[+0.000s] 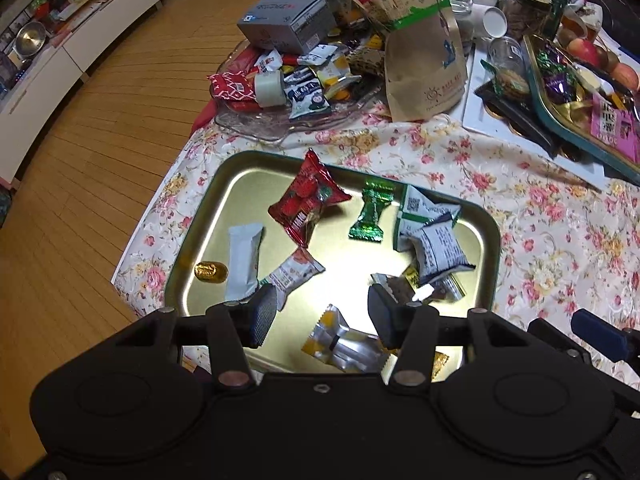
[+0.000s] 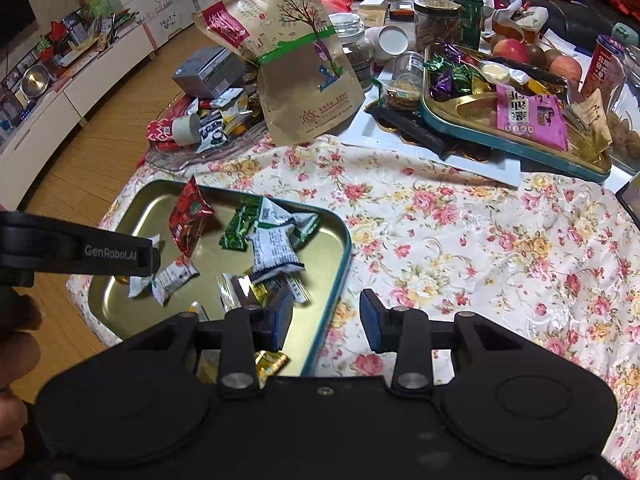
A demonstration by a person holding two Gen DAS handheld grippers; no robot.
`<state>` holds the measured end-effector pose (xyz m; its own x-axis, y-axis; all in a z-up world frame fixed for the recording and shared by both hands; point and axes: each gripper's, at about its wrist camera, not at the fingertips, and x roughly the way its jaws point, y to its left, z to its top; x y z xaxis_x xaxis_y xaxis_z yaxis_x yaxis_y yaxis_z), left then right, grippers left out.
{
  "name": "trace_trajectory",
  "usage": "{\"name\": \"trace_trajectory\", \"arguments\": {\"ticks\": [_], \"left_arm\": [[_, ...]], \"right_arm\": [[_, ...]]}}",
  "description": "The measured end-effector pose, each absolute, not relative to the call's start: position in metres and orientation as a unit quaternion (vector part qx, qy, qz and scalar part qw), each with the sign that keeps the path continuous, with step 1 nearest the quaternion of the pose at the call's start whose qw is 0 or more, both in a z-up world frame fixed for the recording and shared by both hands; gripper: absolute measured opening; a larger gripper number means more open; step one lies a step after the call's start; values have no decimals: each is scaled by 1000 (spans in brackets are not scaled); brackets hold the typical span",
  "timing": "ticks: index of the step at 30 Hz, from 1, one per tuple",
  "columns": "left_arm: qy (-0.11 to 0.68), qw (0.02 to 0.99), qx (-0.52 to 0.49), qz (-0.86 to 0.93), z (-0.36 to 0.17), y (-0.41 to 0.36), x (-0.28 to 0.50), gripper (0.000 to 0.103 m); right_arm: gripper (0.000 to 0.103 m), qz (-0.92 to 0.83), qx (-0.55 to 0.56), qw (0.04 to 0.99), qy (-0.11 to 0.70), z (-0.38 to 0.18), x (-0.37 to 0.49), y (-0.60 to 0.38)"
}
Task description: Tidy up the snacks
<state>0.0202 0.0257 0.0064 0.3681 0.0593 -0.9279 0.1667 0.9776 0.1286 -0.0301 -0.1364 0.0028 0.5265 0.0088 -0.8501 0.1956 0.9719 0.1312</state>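
Note:
A gold tray with a teal rim (image 1: 234, 184) lies on the flowered cloth and holds several wrapped snacks: a red packet (image 1: 308, 200), a green candy (image 1: 372, 212), white packets (image 1: 436, 248), a white bar (image 1: 242, 260) and a gold candy (image 1: 210, 271). My left gripper (image 1: 324, 312) hovers open over the tray's near half, above a silver and yellow packet (image 1: 344, 340) that it does not touch. My right gripper (image 2: 326, 318) stands open over the tray's right rim (image 2: 344, 248), with nothing between its fingers. The left gripper's body (image 2: 80, 252) shows at the left of the right wrist view.
A glass platter (image 1: 256, 128) piled with snacks, a grey box (image 1: 288, 20) and a brown paper bag (image 1: 420, 40) stand behind the tray. A second teal tray (image 2: 520, 148) with sweets, jars and apples fills the back right. Bare flowered cloth (image 2: 480, 260) lies right of the tray. The table edge drops to a wooden floor (image 1: 100, 160) on the left.

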Motion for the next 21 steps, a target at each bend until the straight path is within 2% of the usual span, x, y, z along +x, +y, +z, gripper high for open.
{"name": "trace_trajectory", "arguments": {"ticks": [11, 21], "left_arm": [[553, 824, 109, -59, 3, 16, -5, 57], [535, 832, 125, -79, 1, -4, -16, 57]], "right_arm": [[40, -64, 95, 864, 491, -8, -54, -145], [42, -100, 169, 858, 475, -15, -65, -166]]}}
